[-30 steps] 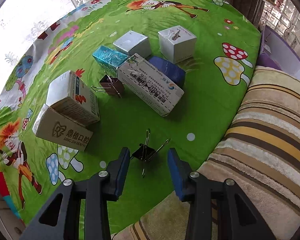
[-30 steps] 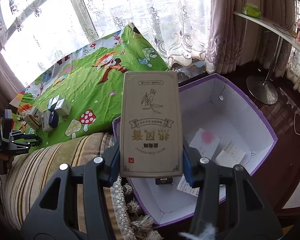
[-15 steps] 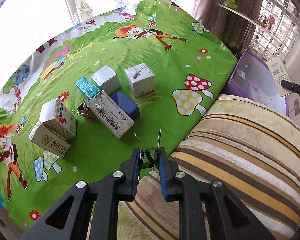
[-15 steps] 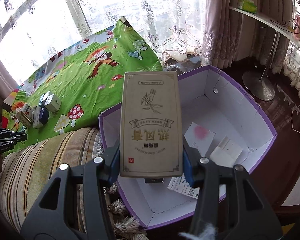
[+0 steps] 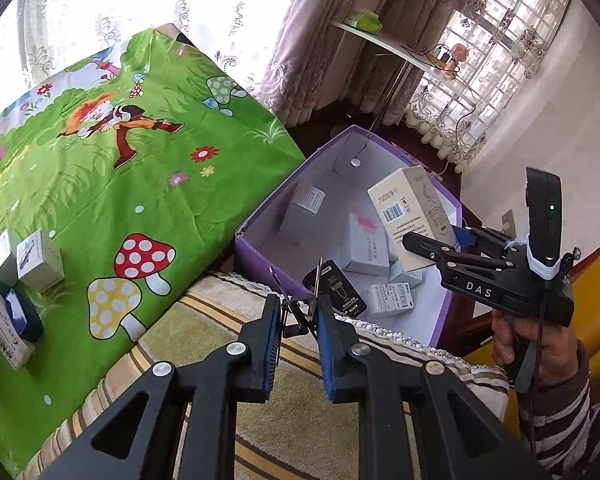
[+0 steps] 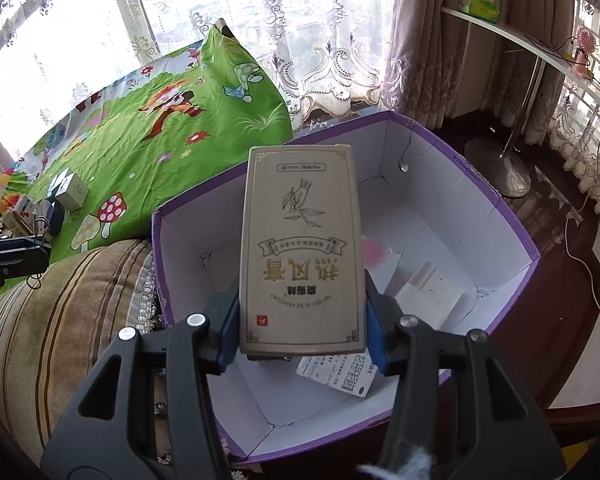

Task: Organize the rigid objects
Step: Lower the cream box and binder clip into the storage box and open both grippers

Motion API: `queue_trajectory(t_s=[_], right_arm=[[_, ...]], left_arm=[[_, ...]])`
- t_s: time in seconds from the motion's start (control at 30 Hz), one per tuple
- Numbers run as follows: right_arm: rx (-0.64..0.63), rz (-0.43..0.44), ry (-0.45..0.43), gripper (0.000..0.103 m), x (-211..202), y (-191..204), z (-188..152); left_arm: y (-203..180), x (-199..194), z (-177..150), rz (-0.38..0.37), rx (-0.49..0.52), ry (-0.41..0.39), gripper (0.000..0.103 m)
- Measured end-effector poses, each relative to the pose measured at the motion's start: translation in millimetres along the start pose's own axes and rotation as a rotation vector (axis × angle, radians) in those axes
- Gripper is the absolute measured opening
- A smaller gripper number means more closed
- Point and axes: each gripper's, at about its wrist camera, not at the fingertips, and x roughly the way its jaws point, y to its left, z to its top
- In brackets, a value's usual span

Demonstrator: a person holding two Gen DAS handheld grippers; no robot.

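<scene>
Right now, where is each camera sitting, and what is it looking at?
Left wrist view: sits on the left tongs, which pinch a black binder clip, looking down over a striped cushion toward the purple box; the right tongs and a hand show.
Right wrist view: sits on the right tongs, which grip a tan carton, looking down into the purple box; the left tongs show at the left edge.
Both show the purple box, cushion, green cloth and tan carton.

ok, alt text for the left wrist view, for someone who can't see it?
The left gripper is shut on a black binder clip above a striped cushion. Beyond, the right gripper holds a cream box over a purple bin of small boxes.
</scene>
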Motion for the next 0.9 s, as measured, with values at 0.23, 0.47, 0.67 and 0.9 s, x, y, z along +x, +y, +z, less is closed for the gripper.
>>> queue_trajectory(t_s=[0.23,0.47,0.67,0.9], right_arm=[[0.014,0.005,0.007,0.055,10,-7,-1],[0.016,0.025,-0.011,0.056,13,-6,6],[0.004,0.052,-0.028,0.066,8,2,6],[-0.036,0.057,-0.171,0.080,-33,13,17]], left_arm=[[-23,39,20,-0.007,-0.022,0.067,0.019],[-21,49,24,0.014,-0.071,0.042,0.020],[-30,28,23,0.077,-0.033,-0.065,0.051],[-64,-36,20,0.283,0.093,-0.378,0.084]])
